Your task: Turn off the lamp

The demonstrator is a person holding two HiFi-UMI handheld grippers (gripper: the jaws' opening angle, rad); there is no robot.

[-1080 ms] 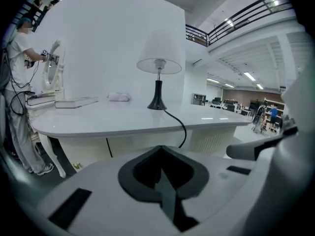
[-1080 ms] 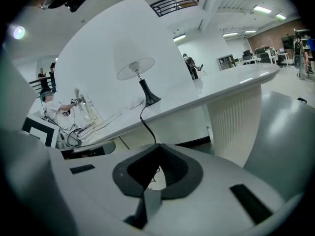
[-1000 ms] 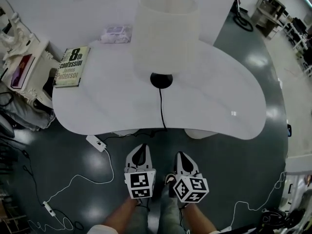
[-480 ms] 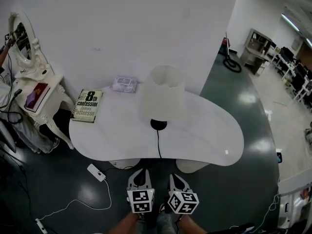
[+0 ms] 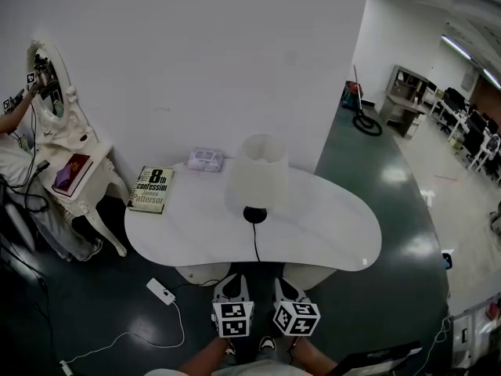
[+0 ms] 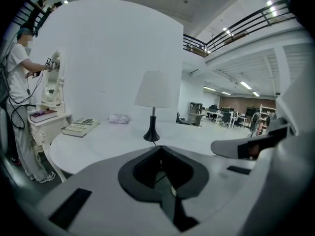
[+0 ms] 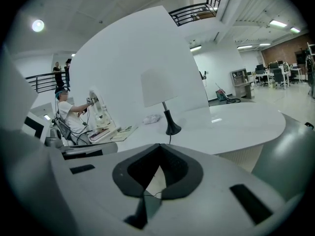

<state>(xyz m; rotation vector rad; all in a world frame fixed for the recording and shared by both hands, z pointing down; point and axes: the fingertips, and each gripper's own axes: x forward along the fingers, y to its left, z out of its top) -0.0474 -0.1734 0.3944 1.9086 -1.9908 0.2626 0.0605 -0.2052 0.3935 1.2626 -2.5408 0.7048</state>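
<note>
1. My left gripper point(image 5: 232, 282) and right gripper point(image 5: 287, 284) hang side by side low in the head view. They are over the dark floor point(image 5: 407, 202), short of the tabletop's point(image 5: 329, 225) near edge, and touch nothing.
2. Left jaws are pressed together with nothing between them. Right jaws are the same, together and empty.
3. The lamp point(image 5: 257, 175) stands upright near the middle of the white curved tabletop, with a pale shade and a round black base point(image 5: 254, 215). It is straight ahead of both grippers and well apart from them.
4. A black cord point(image 5: 257, 245) runs from the base over the near edge.
5. I cannot tell whether the lamp is lit.
6. A book point(image 5: 153, 189) lies flat at the tabletop's left end. A white packet point(image 5: 205, 160) sits by the wall, behind and to the left of the lamp.
7. A white power strip point(image 5: 162, 291) lies on the floor to the left of my grippers.
8. At far left stands an ornate white dressing table point(image 5: 78, 171) with an oval mirror point(image 5: 48, 81). A person point(image 6: 18, 77) stands beside it.
</note>
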